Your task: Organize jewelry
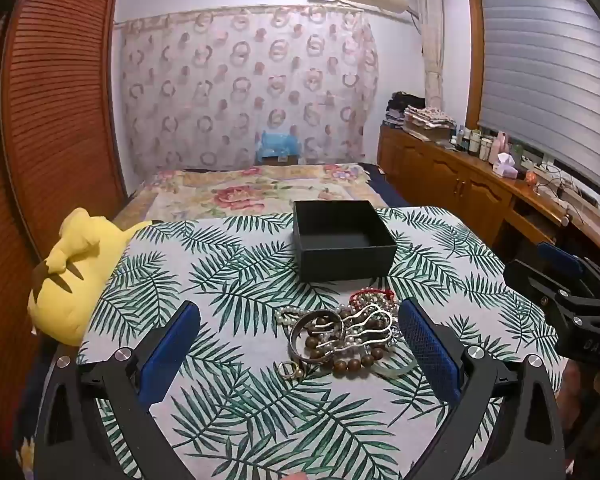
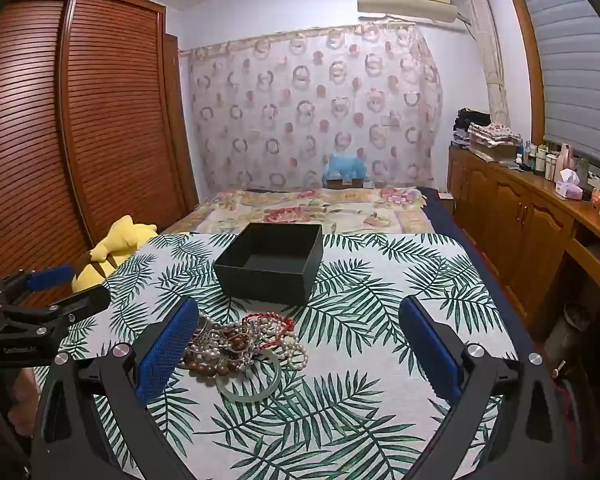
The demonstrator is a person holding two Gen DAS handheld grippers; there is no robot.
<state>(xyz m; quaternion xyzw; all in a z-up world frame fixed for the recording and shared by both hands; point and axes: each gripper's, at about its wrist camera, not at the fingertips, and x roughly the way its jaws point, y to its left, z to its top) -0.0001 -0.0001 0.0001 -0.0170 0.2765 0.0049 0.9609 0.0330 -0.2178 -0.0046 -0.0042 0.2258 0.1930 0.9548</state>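
Jewelry pile point(image 1: 340, 336) is left before the empty black box point(image 1: 342, 240), ready for sorting, while left gripper point(image 1: 300, 344) and right gripper point(image 2: 300, 344) are held wide apart, gripping nothing.

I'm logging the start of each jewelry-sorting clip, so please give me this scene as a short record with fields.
surface: table with palm-leaf cloth
container: black box, open, nothing visible inside, beyond the pile
jewelry: tangled pile on the cloth, none in the box
pieces seen: silver bangle, brown wooden beads, pearl strands, red cord, pale green bangle
left hand-held gripper: open, holding nothing
right hand-held gripper: open, holding nothing
beside table: yellow plush toy
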